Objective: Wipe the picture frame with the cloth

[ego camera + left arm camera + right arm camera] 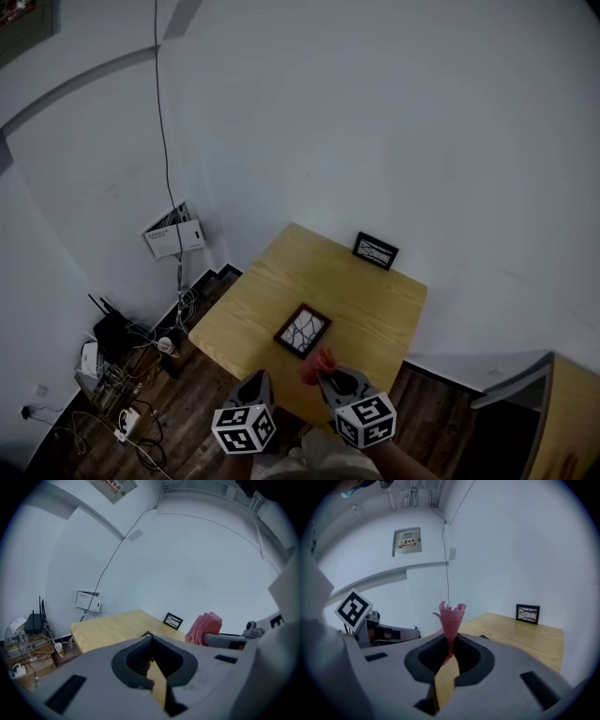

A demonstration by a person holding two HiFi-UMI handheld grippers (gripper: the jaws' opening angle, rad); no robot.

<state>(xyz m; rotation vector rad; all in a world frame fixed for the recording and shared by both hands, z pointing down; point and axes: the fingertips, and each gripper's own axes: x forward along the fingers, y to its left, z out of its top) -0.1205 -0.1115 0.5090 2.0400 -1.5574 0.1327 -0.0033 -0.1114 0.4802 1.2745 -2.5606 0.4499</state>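
A black picture frame lies flat on the wooden table, toward its near side. A second black frame stands upright at the far edge; the same standing frame shows in both gripper views. My right gripper is shut on a pink cloth that sticks up from its jaws, above the table's near edge. The cloth also shows in the left gripper view. My left gripper hangs beside it, shut with nothing between its jaws.
A white box hangs on the wall at the left, with a cable running up from it. Routers and tangled cords crowd the floor left of the table. A wooden cabinet edge stands at the right.
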